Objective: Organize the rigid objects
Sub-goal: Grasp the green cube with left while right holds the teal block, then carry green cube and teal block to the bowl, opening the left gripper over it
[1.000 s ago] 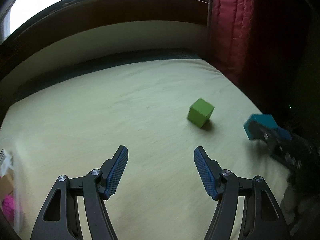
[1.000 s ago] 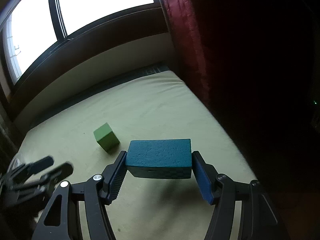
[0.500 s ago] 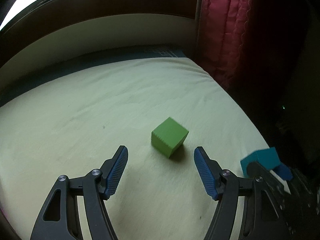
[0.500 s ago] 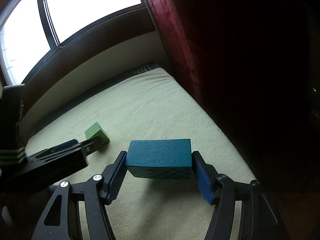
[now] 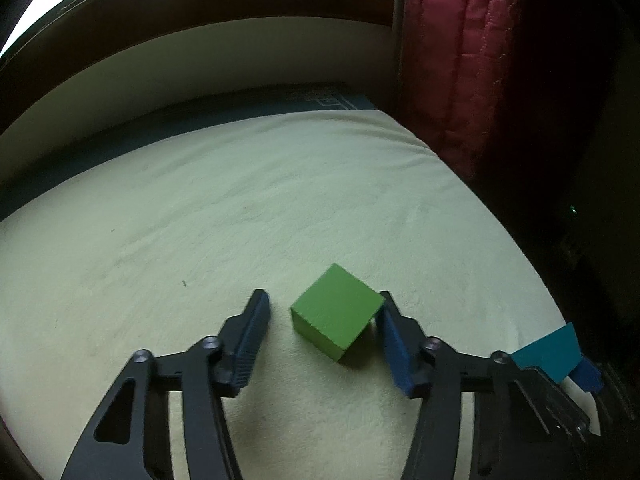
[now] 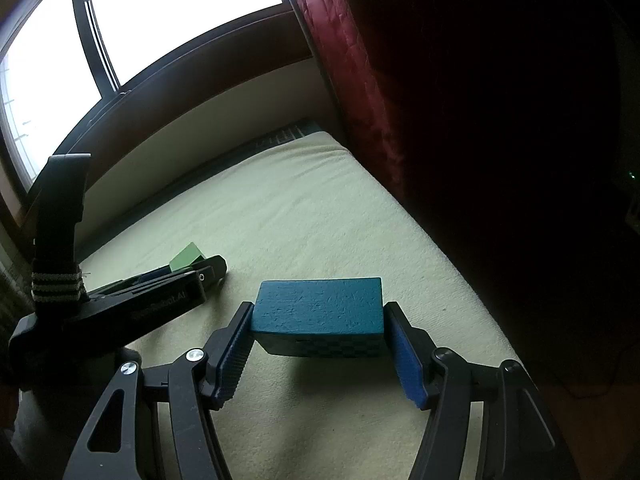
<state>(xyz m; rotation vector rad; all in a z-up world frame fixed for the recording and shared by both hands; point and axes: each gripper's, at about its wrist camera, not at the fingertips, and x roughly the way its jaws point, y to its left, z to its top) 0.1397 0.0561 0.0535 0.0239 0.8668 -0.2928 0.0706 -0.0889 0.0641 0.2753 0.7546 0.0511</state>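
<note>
**A:** What's changed on your side in the last second?

**B:** My left gripper (image 5: 322, 334) has closed the distance to the small green wooden cube (image 5: 336, 316). A second ago the cube sat well ahead and to the right; now it lies between my fingers on the pale yellow-green bedsheet (image 5: 240, 208). The claw is spread apart. The right pad (image 5: 394, 350) looks to be touching or just beside the cube's near corner; the left pad (image 5: 252, 344) stands clear of it.

**A:** So the grasp is set up?

**B:** Nearly, I'd say. The cube sits turned at an angle to the pads, so closing may pinch corners instead of flat faces and twist it. I'd judge a small wrist turn worthwhile first.

**A:** And the other hand?

**B:** My right gripper (image 6: 320, 344) has stayed clamped on the dark teal rectangular block (image 6: 318, 312), one pad on each short end, held above the sheet near the bed's right edge. That hasn't moved in its grip across the second.

**A:** Anything in the way?

**B:** From the right wrist view, the left gripper's body (image 6: 160, 296) lies low across the sheet, with the cube (image 6: 187, 258) at its tip. The two rigs are near each other, so setting the teal block beside the cube risks a bump. The red quilted curtain (image 5: 452, 60) hangs just off the bed's right side, and the dark wooden window frame (image 6: 192, 68) sits beyond the far end, both well clear.
</note>
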